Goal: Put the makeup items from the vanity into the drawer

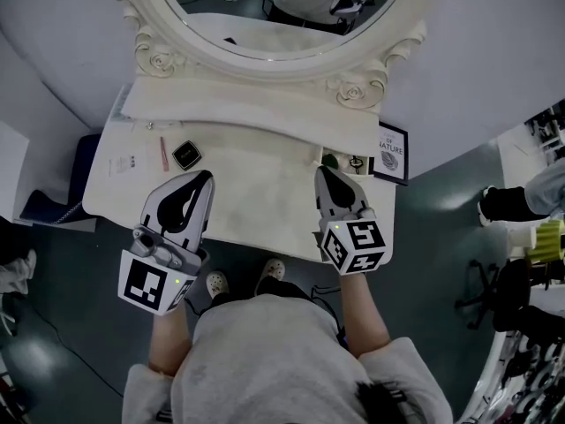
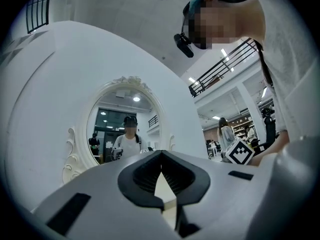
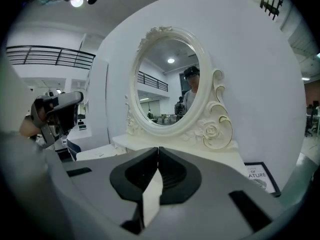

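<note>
Makeup lies on the back left part of the white vanity (image 1: pixel 265 197) in the head view. There we see a black square compact (image 1: pixel 185 155) lying flat and, just beside it on its left, a slim pink stick (image 1: pixel 163 153) lying roughly front to back. Both rest on the tabletop, untouched by either gripper. Near the back right corner we make out 2 small things, 1 of them a green thing (image 1: pixel 331 159), both too small for us to name. A framed print (image 1: pixel 392 152) stands at the vanity's right end, beside the base of the oval mirror (image 1: pixel 265 25). The left gripper (image 1: pixel 207 176) is held over the front left part of the tabletop, its tips near the compact, in front of it and to its right, apart from it. In the left gripper view we see this gripper (image 2: pixel 161 156) with its 2 jaws meeting at the tips and nothing between them. It faces the mirror (image 2: pixel 125 129), where the person's reflection shows. The right gripper (image 1: pixel 322 171) is held over the right part of the tabletop, well apart from the left one, its tips near the green thing. In the right gripper view its jaws (image 3: pixel 158 149) are pressed together and carry nothing, with the mirror (image 3: pixel 167 84) straight ahead and the print (image 3: pixel 260 174) at lower right. Below the vanity's front edge we see the person's 2 pale shoes (image 1: pixel 216 283).
</note>
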A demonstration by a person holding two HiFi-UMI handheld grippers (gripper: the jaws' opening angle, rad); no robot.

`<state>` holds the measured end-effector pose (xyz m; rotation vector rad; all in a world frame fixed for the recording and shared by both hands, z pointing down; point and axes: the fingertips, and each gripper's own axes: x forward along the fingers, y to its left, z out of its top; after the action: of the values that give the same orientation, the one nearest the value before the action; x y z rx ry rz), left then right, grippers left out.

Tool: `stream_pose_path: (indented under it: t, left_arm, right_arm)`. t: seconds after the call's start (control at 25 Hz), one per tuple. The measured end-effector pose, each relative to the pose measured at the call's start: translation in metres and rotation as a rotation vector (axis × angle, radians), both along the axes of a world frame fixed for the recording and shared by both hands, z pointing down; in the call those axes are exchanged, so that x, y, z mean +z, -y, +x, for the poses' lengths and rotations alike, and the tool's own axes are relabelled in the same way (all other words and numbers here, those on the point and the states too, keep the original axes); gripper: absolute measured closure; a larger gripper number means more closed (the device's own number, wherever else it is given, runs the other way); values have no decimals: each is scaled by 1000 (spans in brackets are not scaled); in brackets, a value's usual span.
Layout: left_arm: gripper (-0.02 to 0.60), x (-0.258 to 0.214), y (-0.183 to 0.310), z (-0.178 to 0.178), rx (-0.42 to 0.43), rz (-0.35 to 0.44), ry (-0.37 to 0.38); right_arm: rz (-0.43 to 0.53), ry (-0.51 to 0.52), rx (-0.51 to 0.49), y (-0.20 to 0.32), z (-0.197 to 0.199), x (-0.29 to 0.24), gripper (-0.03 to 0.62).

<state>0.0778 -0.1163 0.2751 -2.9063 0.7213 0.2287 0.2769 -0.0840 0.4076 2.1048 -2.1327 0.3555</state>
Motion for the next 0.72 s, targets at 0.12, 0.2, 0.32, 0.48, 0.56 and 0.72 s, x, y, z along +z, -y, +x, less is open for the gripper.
stream_pose_path:
  t: [0.12,0.2,0.32,0.48,0.56,0.72]
  left_arm:
    - [566,-4,-1,-3,28,7,-8]
    - [566,-7,-2,-4,48,12,-11]
    - [566,-8,-2,-6,67,7,-7]
    - [566,-9,-3,-10,95,9,-9]
    - [566,-10,-4,-12,107,12,-9]
    - [566,-14,-5,-19,124,14,-9]
  right_arm:
    - [22,-20,-8,-7,-14,-10,572]
    - [35,-30,-3,-13,-21,-17,572]
    - [63,-34,9,-20,-30,-29,572]
    - [110,-34,24,-28,-42,-45,572]
    - [129,-39,32,-32,-47,-53,572]
    - [162,-48,42,-41,-58,-68,572]
